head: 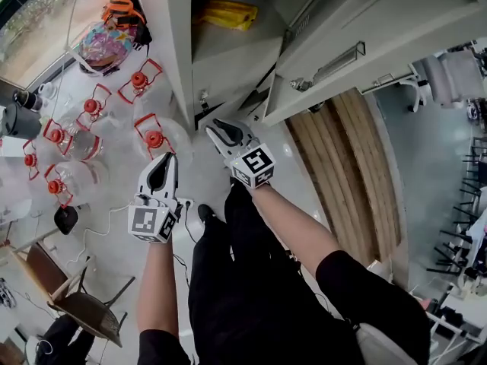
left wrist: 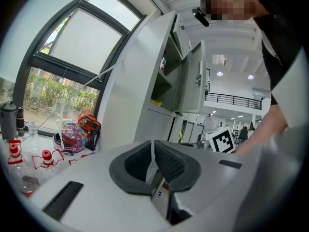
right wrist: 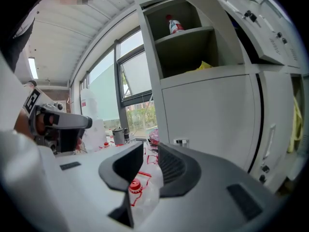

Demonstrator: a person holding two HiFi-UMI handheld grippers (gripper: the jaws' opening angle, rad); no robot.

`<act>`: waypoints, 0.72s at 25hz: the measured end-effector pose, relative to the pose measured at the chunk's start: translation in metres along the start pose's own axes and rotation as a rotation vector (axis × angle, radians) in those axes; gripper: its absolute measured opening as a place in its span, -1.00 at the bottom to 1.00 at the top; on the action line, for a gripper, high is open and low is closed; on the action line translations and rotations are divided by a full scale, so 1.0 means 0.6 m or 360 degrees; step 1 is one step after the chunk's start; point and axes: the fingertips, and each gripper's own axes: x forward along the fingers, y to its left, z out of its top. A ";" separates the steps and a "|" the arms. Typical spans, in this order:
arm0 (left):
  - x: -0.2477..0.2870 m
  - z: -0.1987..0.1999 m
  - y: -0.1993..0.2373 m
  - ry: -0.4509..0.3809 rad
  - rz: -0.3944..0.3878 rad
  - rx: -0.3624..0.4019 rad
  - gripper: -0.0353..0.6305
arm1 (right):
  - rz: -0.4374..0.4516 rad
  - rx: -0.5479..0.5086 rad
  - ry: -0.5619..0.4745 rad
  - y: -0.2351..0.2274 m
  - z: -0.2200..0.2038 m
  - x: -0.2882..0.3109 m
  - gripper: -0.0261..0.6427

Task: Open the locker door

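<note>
The grey locker point(head: 228, 59) stands ahead with one door point(head: 365, 36) swung open, its long handle point(head: 335, 65) facing me. The open compartment holds a yellow item point(head: 228, 14); in the right gripper view a bottle point(right wrist: 175, 25) stands on the shelf above, over a closed lower door point(right wrist: 212, 124). My right gripper point(head: 218, 129) hangs just below the locker's foot. It is open, and nothing is between its jaws point(right wrist: 150, 161). My left gripper point(head: 163, 162) is lower left, away from the locker, with its pads together and empty point(left wrist: 153, 153).
Several clear water jugs with red caps point(head: 91, 112) stand on the floor at left, beside a colourful bag point(head: 106, 44). A wooden chair point(head: 76, 303) is at lower left. A wooden floor strip point(head: 358, 166) runs to the right under the open door.
</note>
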 end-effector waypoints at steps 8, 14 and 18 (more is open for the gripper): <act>0.030 -0.026 0.028 0.0018 0.0013 -0.0028 -0.83 | -0.0036 -0.0027 0.0010 -0.049 -0.028 0.060 -0.60; 0.049 -0.056 0.045 0.0030 0.0001 -0.0050 -0.83 | -0.0080 -0.0059 -0.0016 -0.075 -0.043 0.094 -0.59; 0.057 -0.071 0.053 0.0034 -0.0004 -0.0065 -0.83 | -0.0103 -0.0104 -0.0032 -0.084 -0.049 0.113 -0.57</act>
